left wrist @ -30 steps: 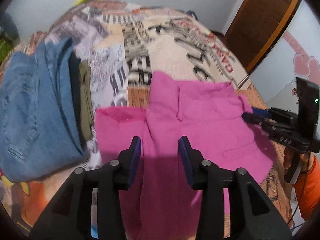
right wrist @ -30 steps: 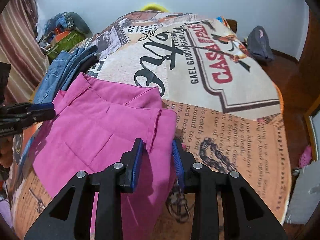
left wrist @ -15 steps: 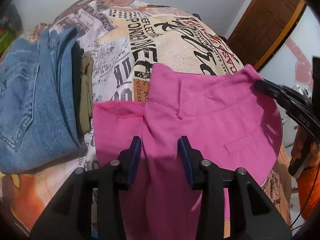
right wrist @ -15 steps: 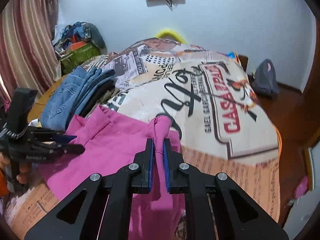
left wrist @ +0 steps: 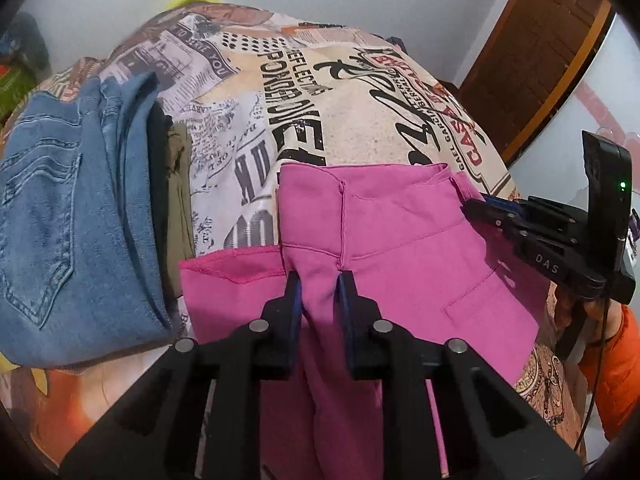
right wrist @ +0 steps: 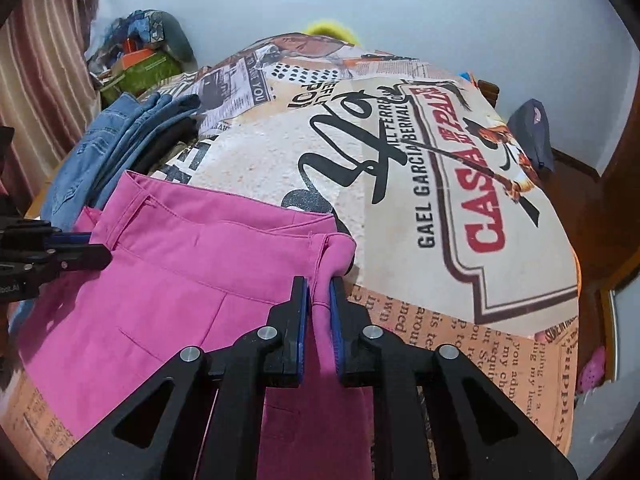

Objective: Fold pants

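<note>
Pink pants (left wrist: pixel 400 248) lie on the printed bedspread (left wrist: pixel 360 120), waistband towards the far side. My left gripper (left wrist: pixel 318 280) has a bunched fold of the fabric just below the waistband's left end between its pads, and its jaws are closing on it. My right gripper (right wrist: pixel 318 284) pinches the waistband's right corner of the pink pants (right wrist: pixel 192 272); its jaws are easing open a little, with cloth still pressed between them. Each gripper shows in the other's view: the right gripper (left wrist: pixel 480 204), the left gripper (right wrist: pixel 100 256).
Folded blue jeans (left wrist: pixel 68 220) with an olive garment (left wrist: pixel 180 200) beside them lie left of the pants. An orange sleeve (left wrist: pixel 616 360) is at the right edge. A wooden door (left wrist: pixel 552 40), a clutter pile (right wrist: pixel 140 52) and a dark bag (right wrist: pixel 532 136) surround the bed.
The left jaws have closed from wide apart onto the fabric. The right jaws shut on the waistband corner and raised it, so the waistband now stretches between the two grippers.
</note>
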`<state>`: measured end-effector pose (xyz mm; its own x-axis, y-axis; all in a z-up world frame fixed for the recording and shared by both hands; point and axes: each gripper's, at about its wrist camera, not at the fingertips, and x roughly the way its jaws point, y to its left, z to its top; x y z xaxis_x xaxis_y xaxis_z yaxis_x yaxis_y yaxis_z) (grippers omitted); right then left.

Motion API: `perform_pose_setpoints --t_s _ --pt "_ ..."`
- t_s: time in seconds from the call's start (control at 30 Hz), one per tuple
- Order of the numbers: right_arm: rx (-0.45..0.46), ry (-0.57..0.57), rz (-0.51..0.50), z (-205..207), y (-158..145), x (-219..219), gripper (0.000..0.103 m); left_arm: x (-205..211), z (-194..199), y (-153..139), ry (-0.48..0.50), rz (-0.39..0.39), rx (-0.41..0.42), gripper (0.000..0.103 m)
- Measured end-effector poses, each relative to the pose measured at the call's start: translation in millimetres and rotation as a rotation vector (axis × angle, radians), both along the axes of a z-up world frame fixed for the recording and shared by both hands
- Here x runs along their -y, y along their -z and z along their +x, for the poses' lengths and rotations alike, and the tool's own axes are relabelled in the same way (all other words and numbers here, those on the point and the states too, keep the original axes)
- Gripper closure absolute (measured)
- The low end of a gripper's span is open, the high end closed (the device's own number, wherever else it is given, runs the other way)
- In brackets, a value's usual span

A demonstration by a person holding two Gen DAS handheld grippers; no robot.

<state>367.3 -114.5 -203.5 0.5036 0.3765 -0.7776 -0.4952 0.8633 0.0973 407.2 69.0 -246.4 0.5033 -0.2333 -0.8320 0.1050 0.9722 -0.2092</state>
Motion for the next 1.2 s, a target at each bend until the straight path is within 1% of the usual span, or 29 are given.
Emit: perform_pose_setpoints --t_s 0.07,0.1,0.17,0.23,0.3,0.33,0.37,0.4,0.47,0.5,0.53,0.63,0.73,0.8,0.87,1.03,1.2 --pt "-0.008 -0.004 -0.002 0.4 0.1 1.2 0.088 -2.8 -4.4 -5.0 -0.029 0.020 0.012 0.091" --pt "-0.015 -0.008 -0.009 0.3 1.1 0.8 0.088 -5.8 -7.7 -9.9 -0.051 0.057 0.021 0.092" --pt "-0.015 -0.009 -0.046 0.0 3.8 -2.3 0.088 -12.4 -13.5 -17.7 -0.066 0.100 0.036 0.092" --pt "-0.020 -0.001 -0.050 -0.7 1.0 -1.7 0.087 -22.5 -21.6 -24.8 -0.056 0.080 0.022 0.092" --pt "-0.032 0.012 -0.040 -1.7 -4.6 0.6 0.086 -25.7 -34.6 -31.3 -0.022 0.061 0.010 0.092" --pt "-0.032 0.020 -0.032 -3.7 -8.3 2.3 0.085 -23.4 -40.6 -33.4 -0.006 0.064 0.010 0.092" --pt "-0.030 0.029 -0.020 -7.7 -13.1 5.1 0.081 -20.5 -47.2 -34.8 0.016 0.066 0.008 0.091" --pt "-0.027 0.033 -0.009 -11.6 -16.5 7.2 0.076 -15.3 -55.1 -34.8 0.042 0.066 0.004 0.091" --pt "-0.012 0.032 0.013 -25.3 -24.2 11.6 0.071 -7.7 -63.4 -31.0 0.061 0.056 -0.010 0.088" --pt "-0.005 0.029 0.015 -31.6 -26.3 12.8 0.069 -2.8 -67.8 -25.1 0.074 0.043 -0.033 0.088" --pt "0.001 0.026 0.016 -38.8 -27.9 14.0 0.068 0.1 -70.5 -20.6 0.079 0.041 -0.044 0.088" --pt "-0.008 -0.002 0.004 -56.8 -26.7 13.0 0.068 4.4 -79.3 -3.8 0.067 0.091 -0.067 0.088" --pt "-0.027 -0.036 -0.041 -66.7 -21.1 6.8 0.068 -6.1 -86.3 -0.7 0.047 0.043 -0.053 0.088" --pt "-0.024 -0.063 -0.045 -68.4 -24.7 -0.2 0.068 -12.1 -87.7 -0.1 0.037 0.008 -0.055 0.088" --pt "-0.009 -0.092 -0.034 -67.3 -33.3 -11.7 0.068 -13.6 -89.3 1.9 0.036 -0.005 -0.049 0.088" --pt "0.016 -0.175 0.011 -49.0 -51.8 -57.1 0.067 -12.8 -93.4 3.9 0.048 0.005 -0.018 0.087" --pt "-0.006 -0.237 0.018 -24.4 -48.1 -109.7 0.067 -15.8 -95.0 5.3 0.058 -0.002 -0.002 0.087"
